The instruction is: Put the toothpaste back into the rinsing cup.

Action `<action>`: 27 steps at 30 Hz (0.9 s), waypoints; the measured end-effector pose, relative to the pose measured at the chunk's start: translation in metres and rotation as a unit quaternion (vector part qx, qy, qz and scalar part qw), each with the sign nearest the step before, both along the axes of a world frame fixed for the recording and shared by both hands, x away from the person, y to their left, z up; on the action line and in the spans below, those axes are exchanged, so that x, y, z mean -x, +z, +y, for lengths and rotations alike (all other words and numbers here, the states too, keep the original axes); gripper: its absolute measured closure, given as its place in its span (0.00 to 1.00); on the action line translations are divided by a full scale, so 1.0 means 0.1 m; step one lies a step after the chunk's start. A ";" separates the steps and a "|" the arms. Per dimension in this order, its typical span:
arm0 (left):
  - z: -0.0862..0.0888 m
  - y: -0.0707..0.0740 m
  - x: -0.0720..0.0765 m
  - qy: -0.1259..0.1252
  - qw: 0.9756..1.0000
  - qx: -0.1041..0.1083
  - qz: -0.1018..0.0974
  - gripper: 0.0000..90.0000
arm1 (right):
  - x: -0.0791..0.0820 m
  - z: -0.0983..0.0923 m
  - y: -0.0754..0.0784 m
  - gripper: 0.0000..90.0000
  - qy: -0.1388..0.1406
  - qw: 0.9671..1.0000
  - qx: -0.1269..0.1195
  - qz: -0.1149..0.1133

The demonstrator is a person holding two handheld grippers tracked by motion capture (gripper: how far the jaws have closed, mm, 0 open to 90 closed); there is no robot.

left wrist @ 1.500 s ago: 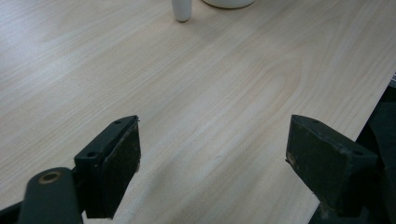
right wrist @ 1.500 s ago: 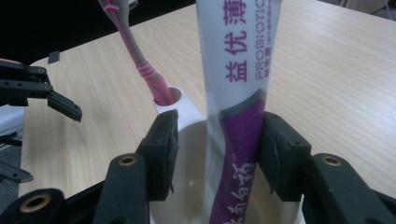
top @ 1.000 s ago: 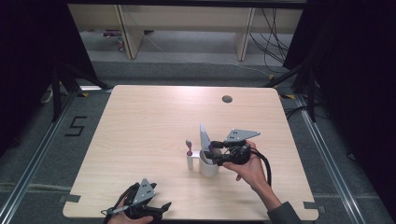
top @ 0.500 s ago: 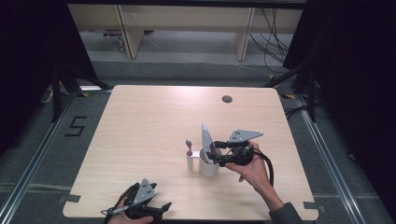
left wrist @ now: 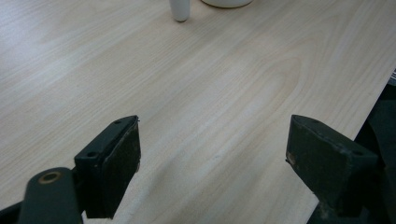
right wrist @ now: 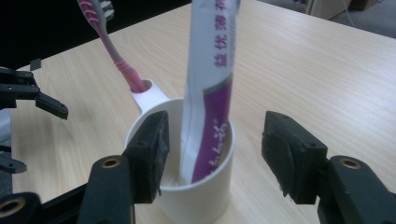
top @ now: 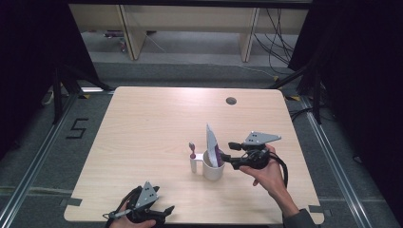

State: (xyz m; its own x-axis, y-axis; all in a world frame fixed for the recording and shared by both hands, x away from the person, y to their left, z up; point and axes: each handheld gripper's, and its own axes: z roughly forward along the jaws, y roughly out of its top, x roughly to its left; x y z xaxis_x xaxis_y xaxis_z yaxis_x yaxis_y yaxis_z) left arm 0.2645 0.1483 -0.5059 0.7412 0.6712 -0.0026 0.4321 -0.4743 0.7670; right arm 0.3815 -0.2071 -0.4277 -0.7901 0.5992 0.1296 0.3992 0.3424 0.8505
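A white cup [top: 214, 171] stands right of the table's middle. A white and purple toothpaste tube [top: 212, 144] leans upright inside it. A pink toothbrush [top: 192, 150] stands in the holder on the cup's left side. My right gripper [top: 228, 151] is just right of the cup and open; its jaws have just been opening. In the right gripper view the toothpaste tube [right wrist: 208, 84] rises out of the cup [right wrist: 201, 200] between the jaws of the right gripper [right wrist: 215, 144], and neither pad touches it. My left gripper [top: 164, 213] rests open near the front edge with nothing between its jaws.
The pale wooden table [top: 152, 128] has a dark round grommet [top: 231, 100] near its far edge. Its front edge lies just beside the left gripper [left wrist: 212, 154]. Dark floor, rails and cables surround the table.
My right gripper has drawn back to the right, away from the cup, with its jaws wider apart. The toothpaste tube stays standing in the cup. The left gripper has not moved.
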 end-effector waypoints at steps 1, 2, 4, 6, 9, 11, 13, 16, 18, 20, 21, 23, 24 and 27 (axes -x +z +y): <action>-0.01 -0.01 0.00 0.000 1.000 0.006 -0.001 0.19 | 0.00 -0.01 -0.01 0.47 -0.002 1.000 -0.007 0.004; 0.00 -0.01 0.00 -0.002 1.000 0.003 -0.001 0.19 | 0.00 -0.04 -0.02 0.46 0.000 1.000 -0.006 -0.005; 0.00 0.00 0.00 0.001 1.000 0.002 0.001 0.19 | 0.00 -0.08 -0.02 0.46 -0.005 1.000 -0.005 -0.010; 0.00 0.00 0.00 0.002 1.000 0.005 -0.001 0.19 | 0.02 -0.13 -0.02 0.45 -0.008 1.000 -0.008 0.003; 0.01 0.00 -0.01 0.002 1.000 -0.001 0.000 0.19 | 0.02 -0.20 -0.02 0.44 -0.016 1.000 0.000 -0.010; 0.00 0.00 0.00 0.001 1.000 -0.002 -0.001 0.19 | 0.03 -0.25 -0.02 0.43 -0.024 1.000 0.001 -0.012; 0.01 0.00 0.00 -0.002 1.000 0.001 -0.001 0.19 | 0.05 -0.30 -0.04 0.42 -0.026 1.000 -0.007 -0.001; 0.00 0.00 0.00 0.002 1.000 0.001 0.001 0.19 | 0.08 -0.36 -0.05 0.40 -0.035 0.999 -0.004 0.009; 0.00 0.00 0.00 -0.001 1.000 0.000 0.000 0.19 | 0.09 -0.42 -0.06 0.39 -0.040 0.999 -0.001 0.011; 0.01 0.00 -0.01 0.001 1.000 -0.003 -0.001 0.19 | 0.11 -0.46 -0.07 0.38 -0.046 0.999 -0.003 0.015; 0.01 0.01 -0.01 -0.002 1.000 -0.008 -0.001 0.19 | 0.12 -0.48 -0.08 0.38 -0.047 0.999 -0.007 0.021; 0.02 0.01 -0.01 -0.002 1.000 -0.008 -0.001 0.19 | 0.14 -0.53 -0.08 0.37 -0.055 0.998 -0.003 0.023; 0.01 0.00 -0.01 0.001 1.000 0.000 -0.003 0.19 | 0.15 -0.55 -0.10 0.37 -0.054 0.998 -0.010 0.021; 0.01 0.00 -0.01 0.000 1.000 -0.002 -0.004 0.19 | 0.16 -0.63 -0.12 0.37 -0.059 0.998 -0.003 0.004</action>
